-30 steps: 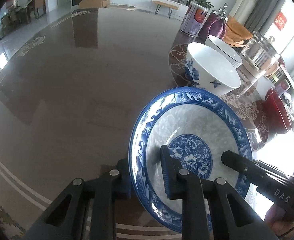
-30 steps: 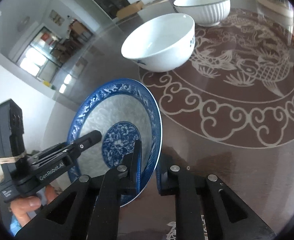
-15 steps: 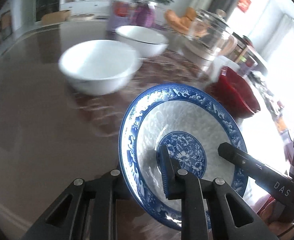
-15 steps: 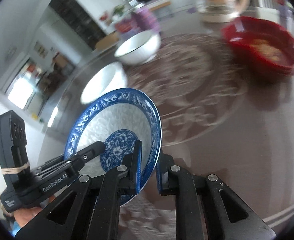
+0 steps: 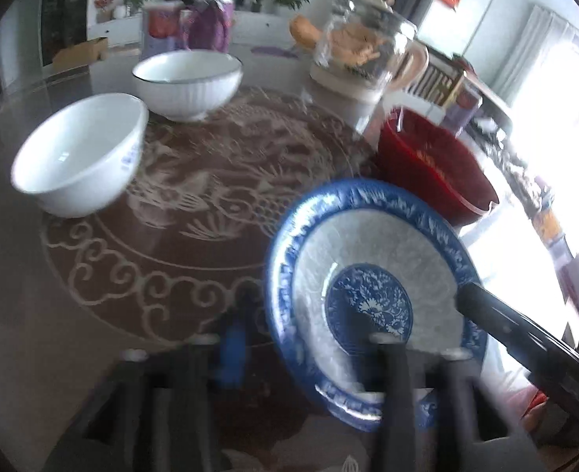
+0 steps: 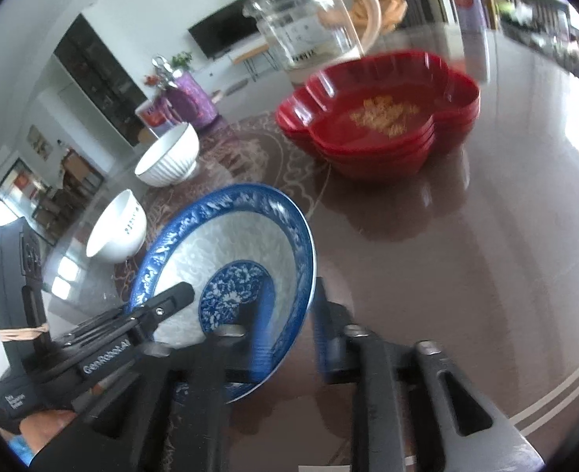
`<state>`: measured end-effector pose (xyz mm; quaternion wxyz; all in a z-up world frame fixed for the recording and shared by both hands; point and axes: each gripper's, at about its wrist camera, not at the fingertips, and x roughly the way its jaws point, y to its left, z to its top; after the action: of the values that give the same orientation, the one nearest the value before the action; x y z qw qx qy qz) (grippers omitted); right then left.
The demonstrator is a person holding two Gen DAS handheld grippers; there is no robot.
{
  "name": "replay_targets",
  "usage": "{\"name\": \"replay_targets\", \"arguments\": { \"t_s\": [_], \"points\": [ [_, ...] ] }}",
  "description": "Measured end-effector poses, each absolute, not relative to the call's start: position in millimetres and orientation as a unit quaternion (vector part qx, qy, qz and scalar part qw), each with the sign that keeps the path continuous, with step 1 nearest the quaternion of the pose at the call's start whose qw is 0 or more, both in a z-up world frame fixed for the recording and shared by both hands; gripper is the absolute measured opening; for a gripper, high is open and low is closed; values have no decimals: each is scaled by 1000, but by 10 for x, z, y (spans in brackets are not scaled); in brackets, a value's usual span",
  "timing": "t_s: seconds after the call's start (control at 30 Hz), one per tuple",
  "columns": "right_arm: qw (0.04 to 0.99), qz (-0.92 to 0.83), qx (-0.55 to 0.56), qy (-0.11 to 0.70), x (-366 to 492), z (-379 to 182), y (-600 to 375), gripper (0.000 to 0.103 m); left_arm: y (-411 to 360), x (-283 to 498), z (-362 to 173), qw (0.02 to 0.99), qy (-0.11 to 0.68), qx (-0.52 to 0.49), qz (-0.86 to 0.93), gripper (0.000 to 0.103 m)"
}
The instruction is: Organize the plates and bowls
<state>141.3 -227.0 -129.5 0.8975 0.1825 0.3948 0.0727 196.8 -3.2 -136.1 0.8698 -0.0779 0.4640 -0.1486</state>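
Observation:
A blue and white patterned plate (image 5: 372, 275) sits low over the dark glossy table, close to a stack of red lobed bowls (image 5: 431, 165). My left gripper (image 5: 309, 338) stands with its jaws wide apart on either side of the plate's left rim. My right gripper (image 6: 289, 322) also straddles the plate (image 6: 230, 251), jaws apart around its right rim. Two white bowls stand further off, a plain one (image 5: 81, 153) and a ribbed one (image 5: 187, 82). The frames are blurred.
A glass kettle with a cream handle (image 5: 368, 55) stands behind the red bowls (image 6: 383, 126). A purple vase (image 5: 210, 23) and a box stand at the table's far side. The table's edge (image 6: 556, 401) runs near on the right.
Both grippers carried the plate to the right, toward the red bowls, and both jaws have opened from around its rim. The white bowls now lie further left.

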Motion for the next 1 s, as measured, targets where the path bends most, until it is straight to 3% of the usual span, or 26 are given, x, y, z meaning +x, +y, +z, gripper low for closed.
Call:
{"name": "replay_targets", "arguments": {
  "t_s": [0.03,0.1,0.3,0.53,1.0],
  "points": [
    [907,68,171,378,1358,-1212,-2252,72,48,1919,-1310,877,452,-85,-141,89],
    [923,55,146,351,1227,-1089,-2255,71,230,1788,-1198,894,422,-96,-116,95],
    [928,-84,189,310,868,-1075,-2732,72,612,1727,-1302,898,427,-97,-46,95],
    [885,-233,223,336,728,-1266,-3345,73,799,1747,-1549,893,441,-87,-1,95],
    [870,-250,207,372,916,-1525,-3311,72,708,1773,-1653,896,442,-44,4,97]
  ]
}}
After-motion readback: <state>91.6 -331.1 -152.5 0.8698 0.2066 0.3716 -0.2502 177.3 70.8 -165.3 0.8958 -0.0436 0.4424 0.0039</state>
